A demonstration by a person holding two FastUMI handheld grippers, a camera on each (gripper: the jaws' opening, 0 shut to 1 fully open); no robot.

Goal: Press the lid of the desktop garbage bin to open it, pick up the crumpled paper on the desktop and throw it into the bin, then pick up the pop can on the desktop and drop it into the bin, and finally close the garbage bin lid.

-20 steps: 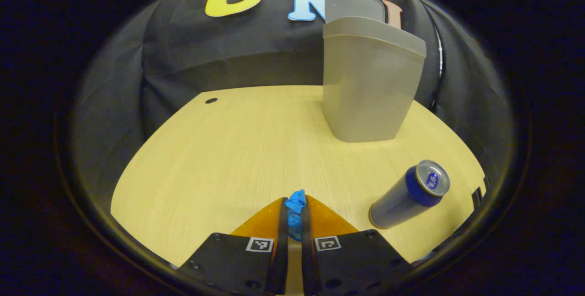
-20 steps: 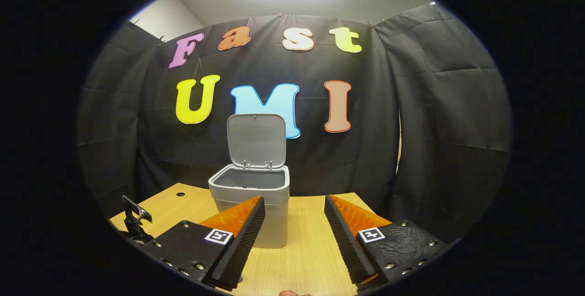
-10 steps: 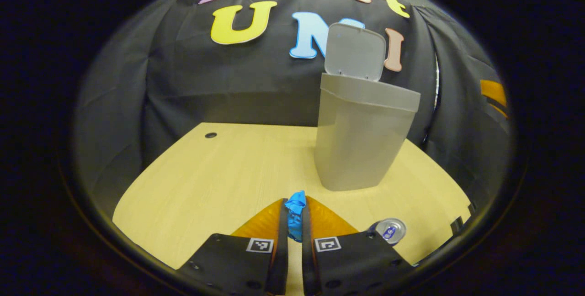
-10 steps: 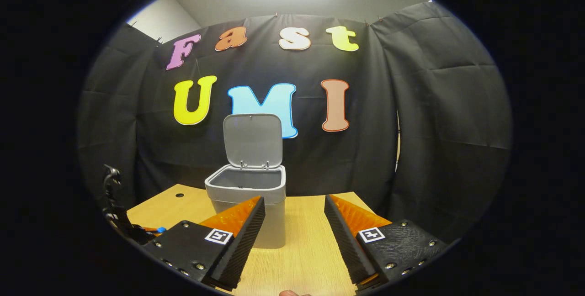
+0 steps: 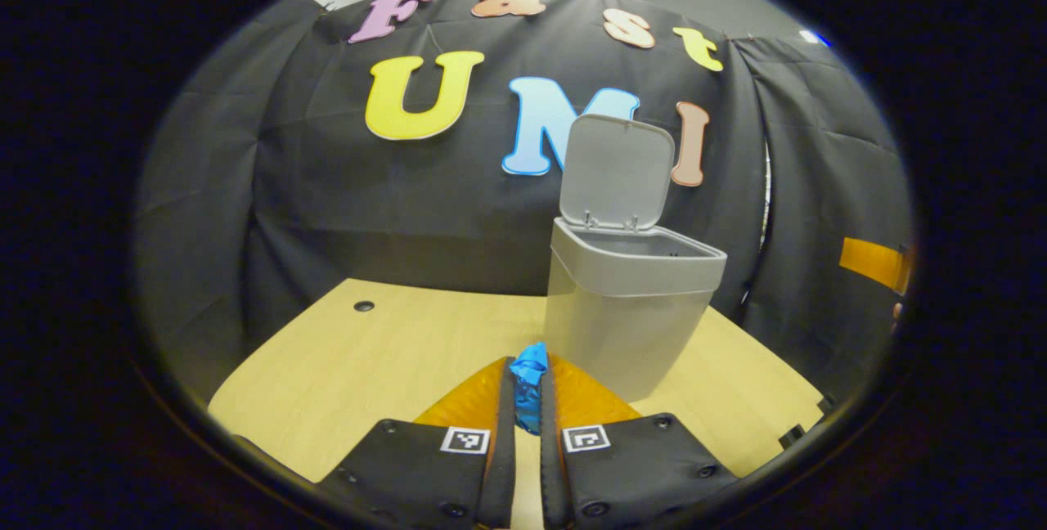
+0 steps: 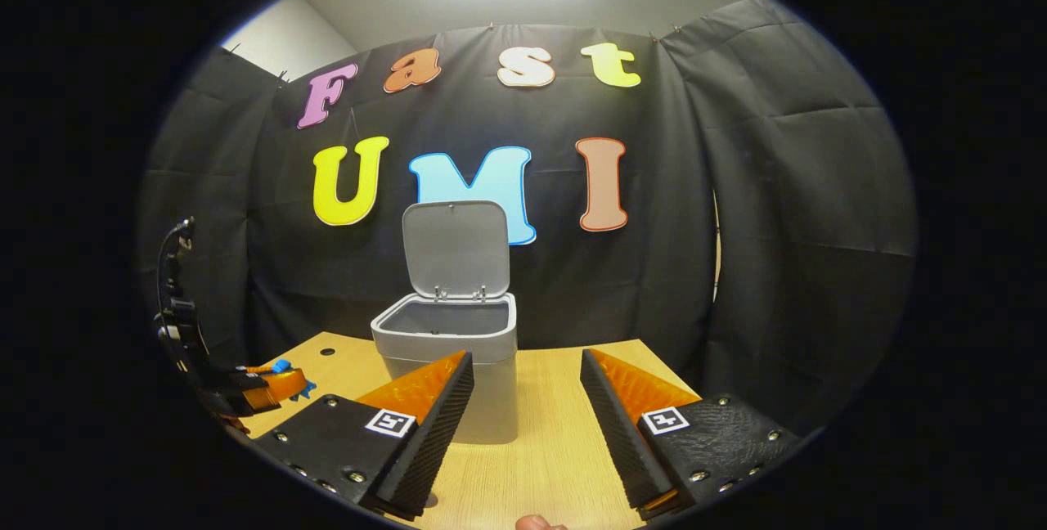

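While its two fingers press together on the crumpled paper [image 5: 528, 387], a creased blue wad, the left hand-held gripper [image 5: 527, 399] hangs above the table [image 5: 368, 366] of pale wood grain, short of the garbage bin [image 5: 626, 309]. That smooth grey plastic bin, tapering downward, stands toward the table's far edge with its rounded rectangular lid [image 5: 617, 172] hinged upright. The right hand-held gripper [image 6: 523, 407] is spread wide and empty, its ridged fingers [image 6: 433, 424] framing the bin.
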